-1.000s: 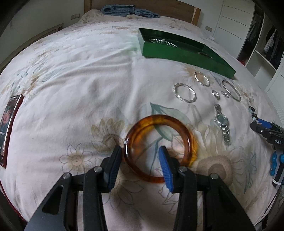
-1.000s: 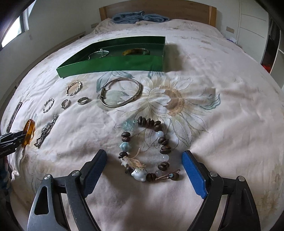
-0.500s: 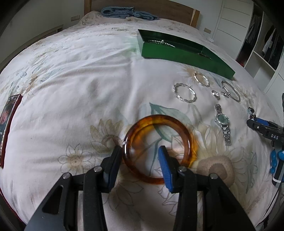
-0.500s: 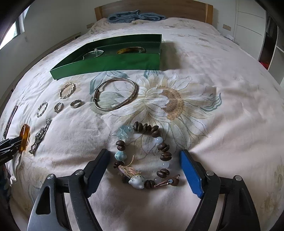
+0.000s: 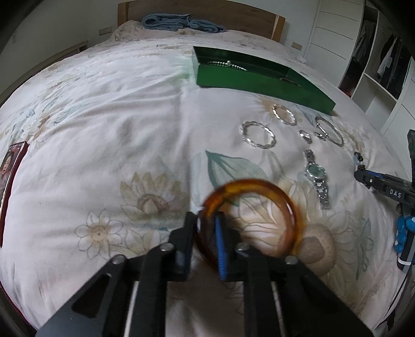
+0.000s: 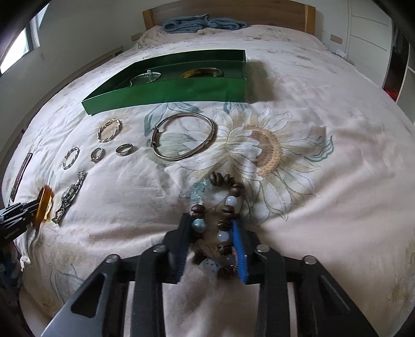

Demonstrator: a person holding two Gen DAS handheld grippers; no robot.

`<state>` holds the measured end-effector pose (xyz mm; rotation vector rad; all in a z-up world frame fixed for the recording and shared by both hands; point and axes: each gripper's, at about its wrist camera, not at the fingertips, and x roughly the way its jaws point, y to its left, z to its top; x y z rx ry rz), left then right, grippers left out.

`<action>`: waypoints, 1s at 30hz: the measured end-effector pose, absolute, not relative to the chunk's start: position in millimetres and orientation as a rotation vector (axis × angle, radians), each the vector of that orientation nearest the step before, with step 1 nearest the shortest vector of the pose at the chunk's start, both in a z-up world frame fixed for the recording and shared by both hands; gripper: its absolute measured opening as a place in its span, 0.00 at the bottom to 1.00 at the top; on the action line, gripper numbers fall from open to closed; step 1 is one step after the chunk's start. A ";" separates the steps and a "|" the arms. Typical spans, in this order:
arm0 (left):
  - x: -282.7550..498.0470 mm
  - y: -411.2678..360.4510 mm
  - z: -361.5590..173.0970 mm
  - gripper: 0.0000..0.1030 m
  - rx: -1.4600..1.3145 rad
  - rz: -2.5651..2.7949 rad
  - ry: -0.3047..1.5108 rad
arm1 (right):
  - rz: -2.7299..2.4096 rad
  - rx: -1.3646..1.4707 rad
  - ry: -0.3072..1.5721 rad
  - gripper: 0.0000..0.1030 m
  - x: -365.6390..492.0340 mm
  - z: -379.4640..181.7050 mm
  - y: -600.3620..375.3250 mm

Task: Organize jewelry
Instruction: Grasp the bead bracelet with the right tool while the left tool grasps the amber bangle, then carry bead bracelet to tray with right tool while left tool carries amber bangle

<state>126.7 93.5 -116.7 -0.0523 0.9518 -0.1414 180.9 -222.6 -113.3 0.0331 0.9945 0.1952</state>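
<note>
My left gripper [image 5: 206,220] is closing on the near-left rim of the amber bangle [image 5: 285,202], and its pads pinch that rim. In the right wrist view the same bangle [image 6: 44,204] stands tilted up on edge at the far left. My right gripper [image 6: 210,225] is closing on the brown and pale blue beaded bracelet [image 6: 232,191], squeezing it into a narrow loop between the pads. The open green box [image 6: 166,93] lies farther up the bed with a pearl strand and a bangle inside.
On the flowered bedspread lie two twisted silver bracelets [image 5: 258,136], small rings [image 6: 124,149], a large silver bangle [image 6: 184,136] and a silver watch [image 5: 316,176]. A phone [image 5: 10,166] rests at the bed's left edge. Folded blue cloth [image 6: 205,23] sits by the headboard.
Both grippers closed from wide open: the left onto the amber bangle's rim, tilting it up, the right onto the beaded bracelet, which bunched into a narrow loop.
</note>
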 end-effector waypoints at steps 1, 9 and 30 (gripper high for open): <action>125.7 92.4 -116.0 0.11 -0.048 -0.136 0.947 | 0.194 0.038 0.993 0.23 180.2 -113.2 -223.1; 117.7 99.2 -106.2 0.10 -0.097 -0.128 0.915 | 0.187 0.077 0.962 0.11 171.2 -107.0 -227.5; 117.9 90.3 -50.5 0.09 -0.092 -0.155 0.805 | 0.219 0.115 0.804 0.11 160.4 -50.1 -241.8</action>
